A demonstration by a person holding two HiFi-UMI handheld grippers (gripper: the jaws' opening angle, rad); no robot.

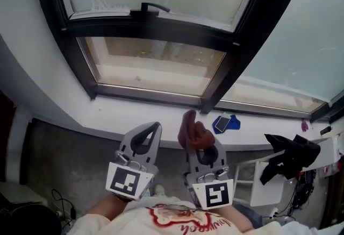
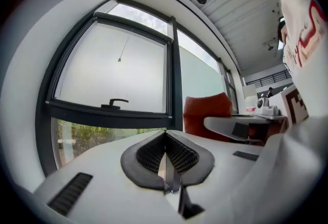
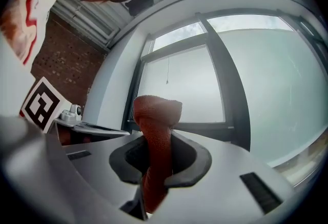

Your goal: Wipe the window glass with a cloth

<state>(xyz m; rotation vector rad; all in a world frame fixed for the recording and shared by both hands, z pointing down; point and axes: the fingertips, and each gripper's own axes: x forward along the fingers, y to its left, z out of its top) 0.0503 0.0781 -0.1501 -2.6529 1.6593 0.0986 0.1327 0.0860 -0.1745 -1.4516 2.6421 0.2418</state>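
Red cloth (image 1: 192,133) clamped in right gripper (image 1: 201,147) | left gripper (image 1: 153,128) closed, empty | both facing window (image 1: 161,62)

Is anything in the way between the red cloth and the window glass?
No, nothing visible. The red cloth, pinched in the right gripper, points at the window glass with only open air between them.

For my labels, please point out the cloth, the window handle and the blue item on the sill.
cloth (image 1: 192,133): head view, its bunched middle.
handle (image 1: 152,7): head view, the lever's bar.
blue item (image 1: 233,121): head view, its blue right side.
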